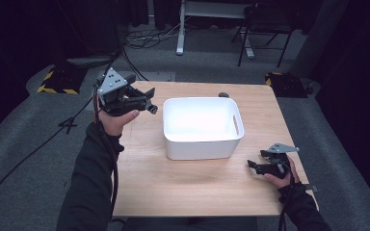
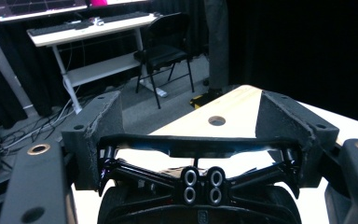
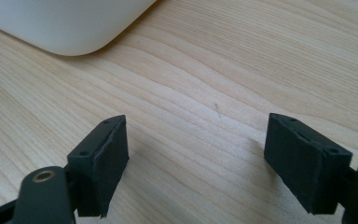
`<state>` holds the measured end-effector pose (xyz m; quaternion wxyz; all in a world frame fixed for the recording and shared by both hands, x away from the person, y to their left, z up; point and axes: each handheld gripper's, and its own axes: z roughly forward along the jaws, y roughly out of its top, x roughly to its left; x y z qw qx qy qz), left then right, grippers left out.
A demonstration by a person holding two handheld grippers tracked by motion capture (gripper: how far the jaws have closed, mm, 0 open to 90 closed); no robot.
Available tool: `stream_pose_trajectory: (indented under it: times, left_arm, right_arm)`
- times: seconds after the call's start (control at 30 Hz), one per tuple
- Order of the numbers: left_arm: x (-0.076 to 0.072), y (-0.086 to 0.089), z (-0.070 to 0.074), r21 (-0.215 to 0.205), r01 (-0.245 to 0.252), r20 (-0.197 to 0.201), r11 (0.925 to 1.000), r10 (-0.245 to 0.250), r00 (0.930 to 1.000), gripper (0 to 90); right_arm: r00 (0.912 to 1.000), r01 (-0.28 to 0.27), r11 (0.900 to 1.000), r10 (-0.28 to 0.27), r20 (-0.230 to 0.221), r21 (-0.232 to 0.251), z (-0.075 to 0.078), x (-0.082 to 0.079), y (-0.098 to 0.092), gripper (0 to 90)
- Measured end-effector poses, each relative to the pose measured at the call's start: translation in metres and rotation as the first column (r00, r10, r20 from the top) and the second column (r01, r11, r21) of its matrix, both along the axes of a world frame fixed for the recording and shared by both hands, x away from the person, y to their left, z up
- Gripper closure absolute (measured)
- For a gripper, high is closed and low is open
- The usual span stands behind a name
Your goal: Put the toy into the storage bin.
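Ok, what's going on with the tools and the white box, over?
Left tool shut on black object, held up beside white box. Right tool open, low on table. Nothing in the way.

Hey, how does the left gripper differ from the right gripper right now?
The left gripper is shut on a black frame-like part; the right gripper is open with nothing between its jaws. The left gripper is held up left of the white bin, looking level across the table; the right gripper sits low by the bin's front right corner, angled down at the wood. Both are black, hand-held, with a grey plate on top.
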<state>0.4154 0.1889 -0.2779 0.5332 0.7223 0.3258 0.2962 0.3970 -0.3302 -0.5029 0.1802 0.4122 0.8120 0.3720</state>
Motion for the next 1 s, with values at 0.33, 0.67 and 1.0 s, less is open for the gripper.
stream_pose_trajectory:
  times: [0.33, 0.67, 1.0]
  left_arm:
    - [0.001, -0.016, 0.005, 0.013, 0.037, 0.011, 0.9992, -0.037, 0.9993, 24.4]
    - [0.004, -0.032, 0.005, 0.034, 0.069, 0.005, 0.997, -0.069, 0.9976, 24.5]
    - [0.007, -0.051, 0.002, 0.043, 0.115, -0.017, 0.9924, -0.114, 0.9933, 24.4]
  right_arm:
    - [1.0, 0.001, 1.0, -0.001, 0.001, -0.003, 0.0, 0.0, 0.0, 22.0]
    - [1.0, 0.0, 1.0, 0.0, 0.002, -0.003, 0.0, 0.0, 0.0, 21.9]
    - [1.0, 0.0, 1.0, 0.0, 0.001, -0.004, 0.0, 0.0, 0.001, 21.8]
